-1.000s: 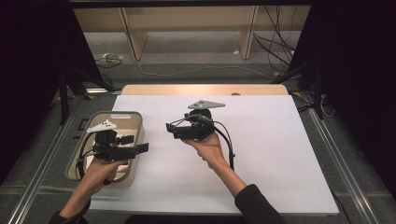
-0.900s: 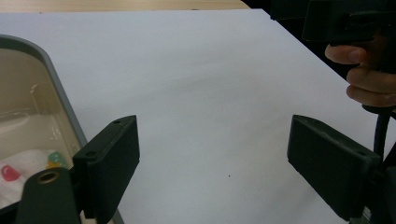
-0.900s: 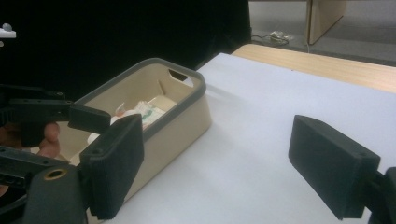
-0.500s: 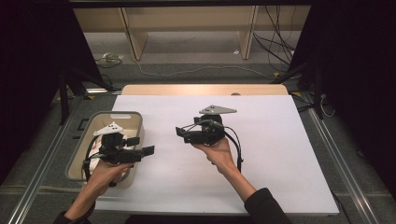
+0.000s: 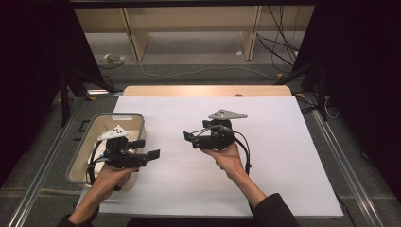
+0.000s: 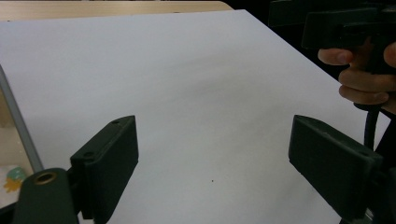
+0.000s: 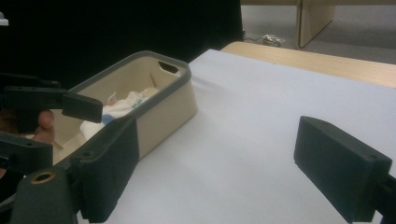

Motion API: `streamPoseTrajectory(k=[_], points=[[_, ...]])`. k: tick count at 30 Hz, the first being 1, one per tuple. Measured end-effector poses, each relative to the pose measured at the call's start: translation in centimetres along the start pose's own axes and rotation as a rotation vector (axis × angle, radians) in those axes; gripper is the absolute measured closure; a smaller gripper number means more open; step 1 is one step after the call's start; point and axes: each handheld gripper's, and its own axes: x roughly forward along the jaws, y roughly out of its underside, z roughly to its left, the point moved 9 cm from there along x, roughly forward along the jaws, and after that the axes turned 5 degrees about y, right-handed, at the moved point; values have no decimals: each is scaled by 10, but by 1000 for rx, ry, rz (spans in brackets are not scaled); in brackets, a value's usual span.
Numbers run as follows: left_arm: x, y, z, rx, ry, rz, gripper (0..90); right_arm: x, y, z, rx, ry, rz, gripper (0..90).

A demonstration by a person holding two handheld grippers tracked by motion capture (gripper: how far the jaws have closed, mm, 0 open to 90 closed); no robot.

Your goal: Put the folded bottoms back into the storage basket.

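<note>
My right gripper has slid right across the white bench since a second ago, its jaws just opening wider with nothing between them. The beige bin sits at the bench's left edge, holding white packets. My left gripper hovers at the bin's near right corner, jaws apart and empty. The two grippers point toward each other, held level.
</note>
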Motion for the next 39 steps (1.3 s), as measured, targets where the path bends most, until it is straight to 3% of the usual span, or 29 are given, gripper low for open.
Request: streamPoseTrajectory(k=[11, 39], points=[[2, -1, -8, 16, 31, -31, 153, -12, 6, -5, -12, 8, -14, 144], [7, 7, -19, 62, 58, -30, 151, -38, 24, -8, -43, 36, -38, 151]])
